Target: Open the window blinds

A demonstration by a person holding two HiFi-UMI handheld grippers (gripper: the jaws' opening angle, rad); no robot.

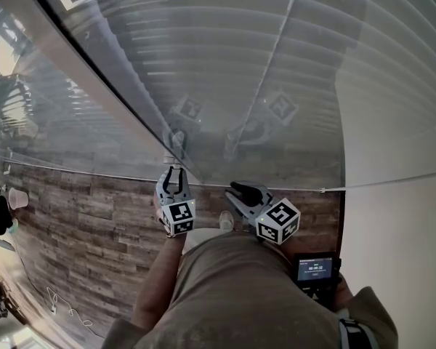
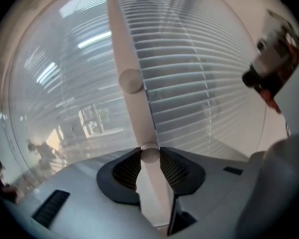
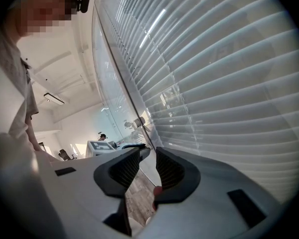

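**Left claw clamped on the blind knob; slats not yet open.**

Head view: my left claw points up at the glass with the knob at its tips. My right claw hangs just right of the knob, touching nothing. Lower right of the knob, a small screen shows digits too small to read, and the marker cubes carry only square patterns.
Left gripper view: both pads press the round knob on the white post, and a second knob sits above it. The blinds right of the knob lie flat and closed.
Right gripper view: my jaws stand apart with only floor in the gap.
I judge the grip made and the turning still to do. No brand is readable.
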